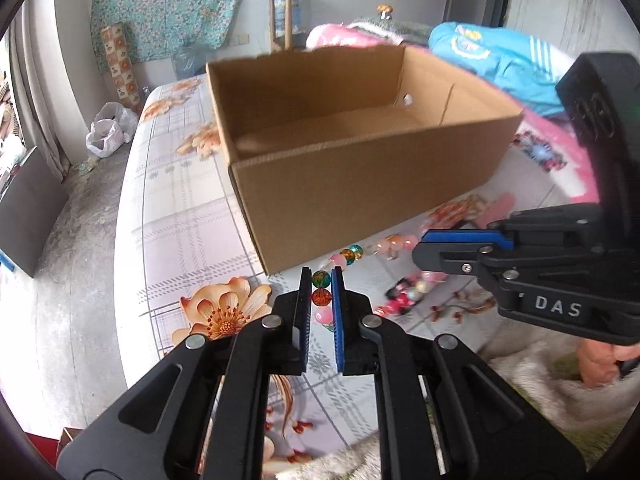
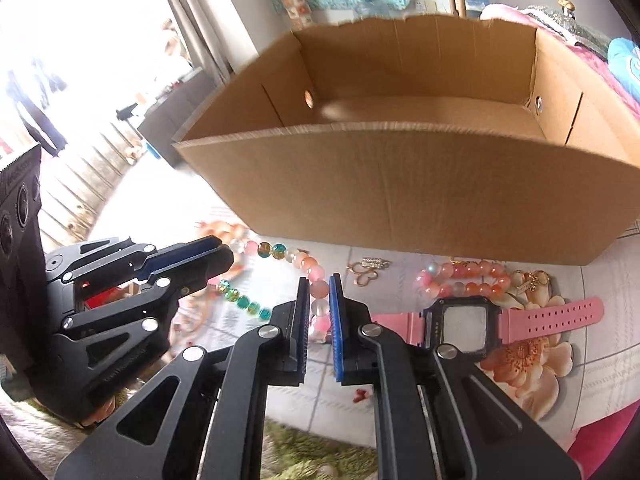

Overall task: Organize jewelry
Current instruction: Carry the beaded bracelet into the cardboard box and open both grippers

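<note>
While both grippers point down at the floral bedsheet (image 1: 192, 216), each has its fingers clamped on the same beaded necklace (image 1: 352, 254). In the left wrist view, the left gripper (image 1: 321, 284) sits at lower centre, its two fingers nearly together on a green-amber bead and a red-orange bead, with a pink bead just below them in the narrow gap. From there the strand runs up and to the right, just in front of the cardboard box (image 1: 360, 184), to the right gripper (image 1: 420, 244), whose fingertips cover the strand's far end. In the right wrist view, the right gripper (image 2: 319, 292) at lower centre pinches pink and clear beads, and the strand arcs to the upper left toward the left gripper (image 2: 224, 254).

A second bracelet of pink and orange beads (image 2: 464, 280), a pink-strapped digital watch (image 2: 464, 326) and a small gold charm (image 2: 366, 274) lie on the sheet right of the fingers. The watch's left strap is partly covered by the right finger. A string of small teal beads (image 2: 244, 302) passes behind the left gripper, so where it ends cannot be told. The box rim is blurred, and the upper left of the right wrist view is washed out by window light. Fingertips of a hand (image 1: 600, 364) show at the right edge, cut off.
</note>
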{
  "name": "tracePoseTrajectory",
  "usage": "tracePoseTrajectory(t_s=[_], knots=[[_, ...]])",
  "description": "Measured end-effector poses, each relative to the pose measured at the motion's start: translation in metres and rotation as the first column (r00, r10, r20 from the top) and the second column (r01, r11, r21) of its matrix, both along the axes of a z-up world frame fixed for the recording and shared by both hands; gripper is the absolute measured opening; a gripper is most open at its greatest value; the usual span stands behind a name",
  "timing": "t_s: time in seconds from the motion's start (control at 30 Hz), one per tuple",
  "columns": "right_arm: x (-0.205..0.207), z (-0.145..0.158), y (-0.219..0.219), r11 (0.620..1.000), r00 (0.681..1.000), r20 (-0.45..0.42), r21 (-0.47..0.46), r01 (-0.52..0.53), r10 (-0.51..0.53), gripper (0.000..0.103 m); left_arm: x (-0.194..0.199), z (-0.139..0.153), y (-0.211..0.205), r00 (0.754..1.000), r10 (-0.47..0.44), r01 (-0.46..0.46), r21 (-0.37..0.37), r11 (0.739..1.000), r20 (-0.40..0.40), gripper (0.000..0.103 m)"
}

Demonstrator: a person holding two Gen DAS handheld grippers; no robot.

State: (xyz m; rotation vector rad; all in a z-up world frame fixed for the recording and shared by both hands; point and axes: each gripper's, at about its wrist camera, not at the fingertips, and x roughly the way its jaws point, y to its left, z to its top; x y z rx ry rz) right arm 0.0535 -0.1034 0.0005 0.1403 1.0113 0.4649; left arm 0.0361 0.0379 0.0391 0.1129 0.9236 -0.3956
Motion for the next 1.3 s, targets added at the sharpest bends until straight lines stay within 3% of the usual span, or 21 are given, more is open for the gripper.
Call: tracePoseTrajectory(t_s=[0.13,0.23,0.37,0.43,0.53,0.6,0.7,0.83,0.93,1.13,1.3], knots=[[-0.016,0.038,-0.024,0.998,0.995,0.097,0.057,-0.027,0.021,0.010,-0.006,0.040,-0.001,0.998,-0.022,0.025,-0.054,0.998,0.063,0.009],[-0.020,0.082,-0.035,0.997,0.964,0.261,0.041,-0.064,0.051,0.010,-0.001,0.077,-0.002,0.988,-0.048,0.062,-0.096,0.993,0.144,0.009],[0.009,0.118,-0.040,0.996,0.926,0.370,0.004,-0.088,0.080,0.010,0.022,0.106,-0.015,0.970,-0.083,0.111,-0.113,0.987,0.228,0.009],[0.037,0.127,-0.045,0.996,0.927,0.365,-0.004,-0.094,0.089,0.010,0.048,0.113,-0.021,0.966,-0.082,0.110,-0.100,0.989,0.246,0.009],[0.081,0.125,-0.046,0.993,0.952,0.288,0.020,-0.115,0.105,0.010,0.088,0.110,-0.031,0.973,-0.063,0.080,-0.065,0.995,0.224,0.009],[0.120,0.114,-0.042,0.991,0.975,0.186,0.035,-0.133,0.124,0.010,0.122,0.100,-0.031,0.982,-0.043,0.050,-0.032,0.998,0.184,0.009],[0.172,0.080,-0.027,0.986,0.986,0.050,0.040,-0.160,0.158,0.010,0.160,0.080,-0.038,0.992,-0.025,0.023,0.020,1.000,0.120,0.009],[0.230,0.032,-0.011,0.983,0.972,-0.149,0.035,-0.178,0.181,0.010,0.198,0.041,-0.042,1.000,-0.007,0.006,0.106,0.994,0.008,0.009],[0.260,-0.002,-0.002,0.984,0.946,-0.272,0.047,-0.171,0.178,0.010,0.210,0.021,-0.049,1.000,-0.008,0.010,0.224,0.975,-0.009,0.009],[0.306,-0.036,0.012,0.991,0.930,-0.349,-0.007,-0.130,0.119,0.011,0.221,0.006,-0.056,1.000,0.006,0.003,0.325,0.946,-0.028,0.009],[0.305,-0.034,0.013,0.994,0.934,-0.345,-0.020,-0.108,0.095,0.016,0.223,0.013,-0.046,0.998,0.061,-0.055,0.287,0.956,-0.014,0.012]])
